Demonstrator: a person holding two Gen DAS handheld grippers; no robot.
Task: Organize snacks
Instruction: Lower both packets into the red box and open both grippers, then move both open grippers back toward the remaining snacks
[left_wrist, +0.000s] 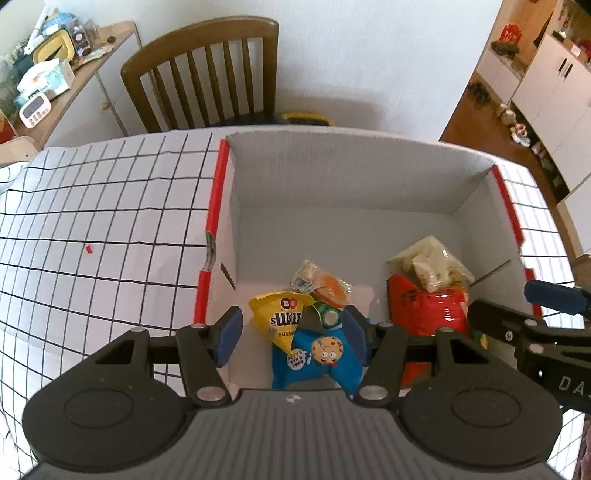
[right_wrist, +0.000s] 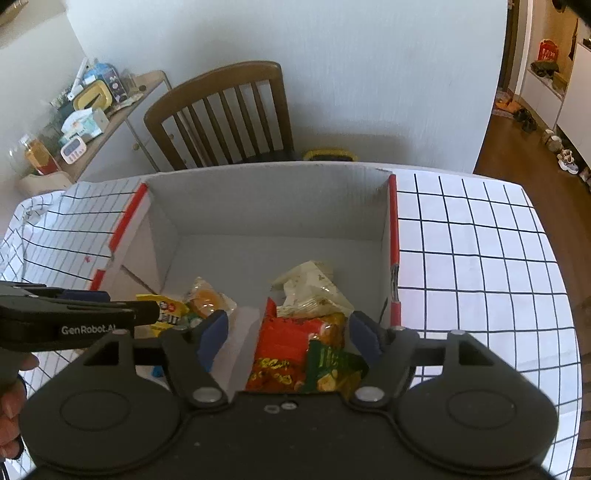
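A white cardboard box (left_wrist: 332, 173) with red edges stands on the checked tablecloth and holds the snacks. My left gripper (left_wrist: 293, 332) hangs open over its near left part, above a yellow M&M's bag (left_wrist: 277, 317) and a blue cookie bag (left_wrist: 314, 360); the pads do not press on either. A clear packet with an orange sweet (left_wrist: 327, 286) lies just beyond. My right gripper (right_wrist: 289, 334) is open over a red snack bag (right_wrist: 291, 343), a green bag (right_wrist: 332, 365) and a pale bag (right_wrist: 310, 291) in the box (right_wrist: 266, 199).
A wooden chair (left_wrist: 207, 74) stands behind the table, and a cluttered side cabinet (left_wrist: 48, 77) is at the far left. A tiny red scrap (left_wrist: 88, 250) lies on the tablecloth (left_wrist: 92, 206) left of the box. A hand (right_wrist: 11, 406) shows at the lower left.
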